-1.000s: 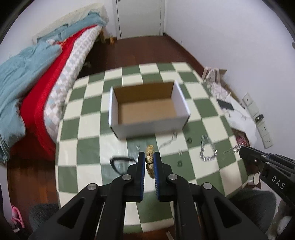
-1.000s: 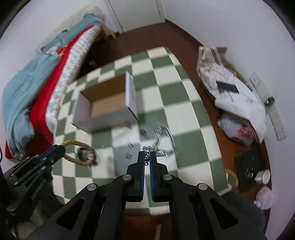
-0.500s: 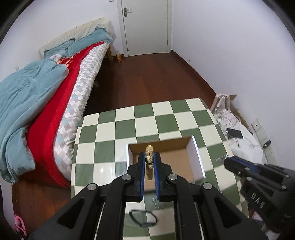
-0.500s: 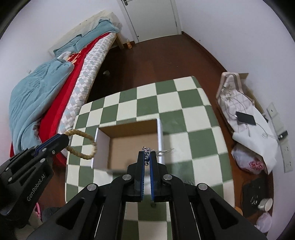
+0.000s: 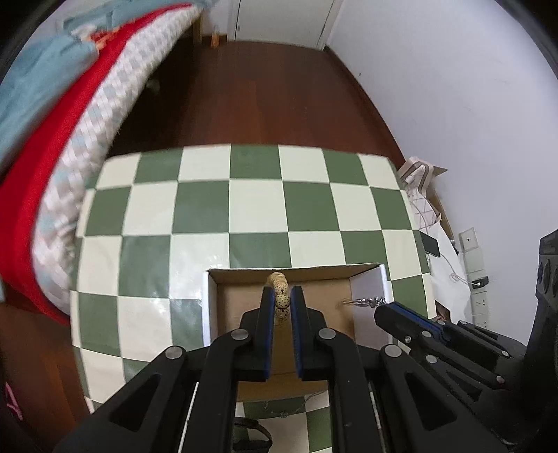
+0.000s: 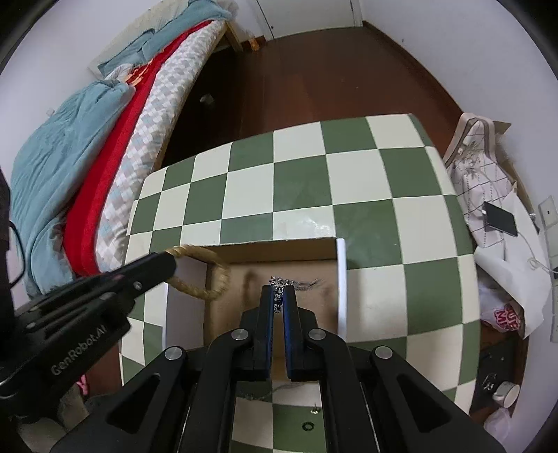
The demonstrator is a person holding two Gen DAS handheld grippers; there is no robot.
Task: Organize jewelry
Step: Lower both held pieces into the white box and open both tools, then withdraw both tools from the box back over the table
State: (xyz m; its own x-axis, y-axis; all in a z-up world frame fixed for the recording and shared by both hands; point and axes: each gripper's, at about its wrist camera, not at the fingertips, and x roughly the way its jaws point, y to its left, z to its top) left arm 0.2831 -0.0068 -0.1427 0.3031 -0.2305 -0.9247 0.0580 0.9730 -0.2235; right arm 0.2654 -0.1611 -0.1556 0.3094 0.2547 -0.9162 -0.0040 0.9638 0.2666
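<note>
Beside a bed (image 6: 104, 146) — checkered table (image 6: 366, 181) bearing open box (image 6: 341, 278).

Matt cardboard box (image 6: 275, 254), seemingly metal chain (image 6: 279, 281)

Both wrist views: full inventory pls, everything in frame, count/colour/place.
cardboard box: 1, white outside, brown inside, open, on the table under both grippers
beaded bracelet: 1, tan, held over the box
silver chain: 1, silver, held over the box
table: 1, green and cream checks
small ring: 1, dark, on the table near the bottom edge of the right wrist view
bed: 1, red, checked and blue covers, left of the table
door: 1, white, far wall
phone: 1, black, on white cloth right of the table
mug: 1, white, on the floor at lower right
left hand-held gripper: 1, black with blue pads, shut on the beaded bracelet
right hand-held gripper: 1, black with blue pads, shut on the silver chain
</note>
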